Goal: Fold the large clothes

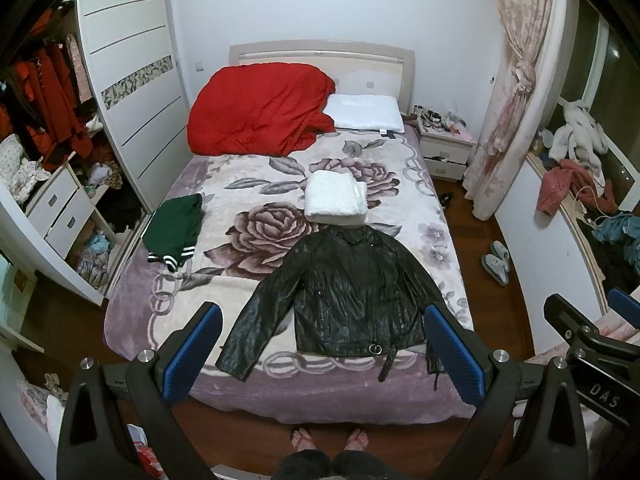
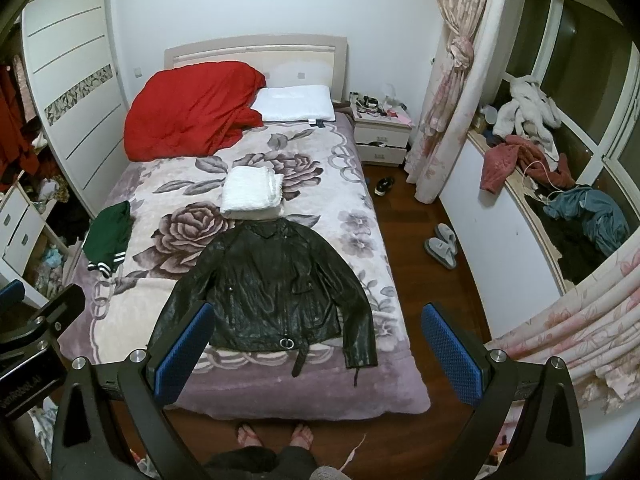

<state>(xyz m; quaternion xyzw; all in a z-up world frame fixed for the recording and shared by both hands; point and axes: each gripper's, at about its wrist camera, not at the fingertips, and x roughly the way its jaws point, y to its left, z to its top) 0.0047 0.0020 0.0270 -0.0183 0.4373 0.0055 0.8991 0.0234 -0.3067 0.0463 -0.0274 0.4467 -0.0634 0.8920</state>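
Cluttered bedroom, floral-blanket bed [image 1: 208, 200]: black leather jacket [image 1: 340, 300] spread flat at near edge, unfolded.
Left gripper [image 1: 324, 352] and right gripper [image 2: 316, 350] aloft, jaws released, empty; risk: stiff leather slipping, sleeves springing back, dangling belt [image 2: 299, 360] snagging, folded white towel [image 1: 335, 203] nudged.

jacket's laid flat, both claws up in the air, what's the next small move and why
Probably lower the left claw to the black jacket's left sleeve to fold it inward: the jacket lies spread, sleeves splayed, unfolded; both claws, the right claw too, are open and empty above the bed.
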